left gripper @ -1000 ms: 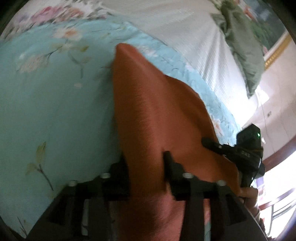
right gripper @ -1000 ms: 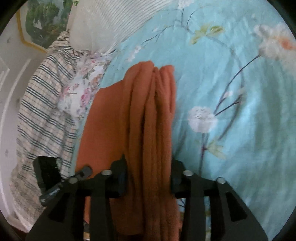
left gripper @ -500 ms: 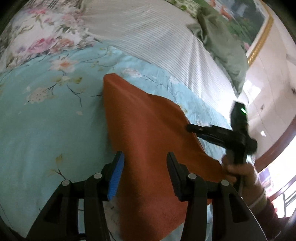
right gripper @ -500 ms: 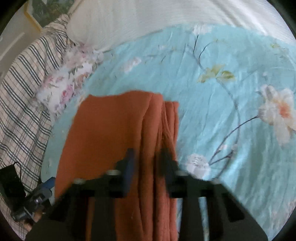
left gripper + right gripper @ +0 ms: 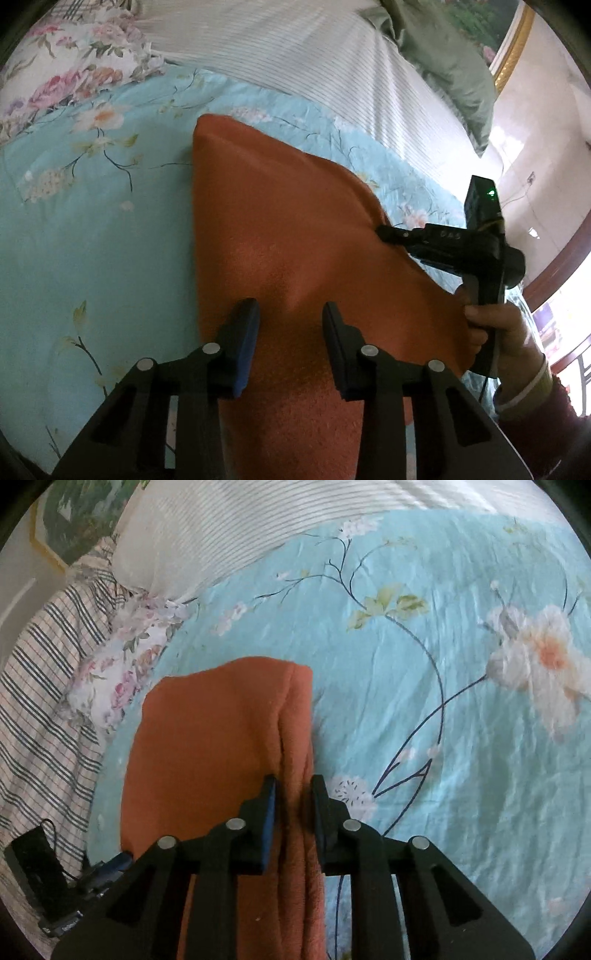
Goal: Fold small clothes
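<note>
An orange-brown fleece cloth [image 5: 280, 206] lies on the teal floral bedspread [image 5: 92, 229], its near end lifted toward the camera. My left gripper [image 5: 290, 325] has a ridge of that cloth between its fingers, and its jaws are closing on it. In the right wrist view the cloth [image 5: 207, 731] has a rolled right edge, which fills the narrow gap of my right gripper [image 5: 293, 794]; its jaws are opening slightly. In the left wrist view the right gripper [image 5: 382, 230] pinches the cloth's raised right edge, held by a person's hand [image 5: 495, 325].
A white striped pillow [image 5: 314, 55] and a green cloth [image 5: 450, 66] lie at the far side of the bed. Floral fabric [image 5: 66, 74] and plaid fabric [image 5: 40, 686] border the bedspread [image 5: 443, 738]. The left gripper [image 5: 110, 867] shows dimly at the lower left.
Both grippers have risen and drawn back, so more of the bed shows. The right jaws narrowed onto the rolled edge. The left jaws narrowed around a ridge of cloth.
</note>
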The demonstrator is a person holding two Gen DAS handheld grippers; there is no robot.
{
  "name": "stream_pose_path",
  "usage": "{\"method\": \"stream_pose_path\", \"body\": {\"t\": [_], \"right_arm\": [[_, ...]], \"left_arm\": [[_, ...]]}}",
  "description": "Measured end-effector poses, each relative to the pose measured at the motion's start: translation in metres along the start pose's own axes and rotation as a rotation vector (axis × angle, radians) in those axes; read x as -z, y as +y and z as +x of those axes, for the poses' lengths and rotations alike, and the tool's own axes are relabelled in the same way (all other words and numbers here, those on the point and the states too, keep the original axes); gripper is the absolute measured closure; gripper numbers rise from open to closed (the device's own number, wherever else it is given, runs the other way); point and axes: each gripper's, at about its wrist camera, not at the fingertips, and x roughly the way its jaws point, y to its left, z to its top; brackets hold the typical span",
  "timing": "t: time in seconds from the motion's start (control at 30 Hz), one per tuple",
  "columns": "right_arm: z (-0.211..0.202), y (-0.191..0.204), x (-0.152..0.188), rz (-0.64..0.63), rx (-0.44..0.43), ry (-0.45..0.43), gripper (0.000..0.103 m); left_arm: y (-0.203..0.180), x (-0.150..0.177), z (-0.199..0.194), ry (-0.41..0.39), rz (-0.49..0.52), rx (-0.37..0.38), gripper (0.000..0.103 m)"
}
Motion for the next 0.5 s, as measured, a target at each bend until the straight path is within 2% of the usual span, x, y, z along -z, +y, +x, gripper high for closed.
{"method": "stream_pose_path", "body": {"t": [0.03,0.2,0.33,0.43,0.5], "right_arm": [[-0.003,0.002,0.0,-0.008,0.012,0.0,0.078],[-0.041,0.024,0.001,-0.048,0.069,-0.069,0.078],[-0.052,0.05,0.0,-0.092,-0.001,-0.069,0.077],[-0.035,0.066,-0.007,-0.103,-0.048,-0.033,0.077],[-0.016,0.071,-0.014,-0.083,-0.067,-0.012,0.077]], "left_arm": [[0.0,0.0,0.001,0.003,0.002,-0.003,0.068],[-0.001,-0.002,-0.002,0.014,-0.005,-0.009,0.068],[-0.003,-0.009,-0.018,-0.016,-0.015,0.021,0.069],[-0.002,-0.026,-0.02,-0.04,-0.023,0.035,0.069],[0.0,-0.043,-0.01,-0.047,-0.025,0.015,0.069]]}}
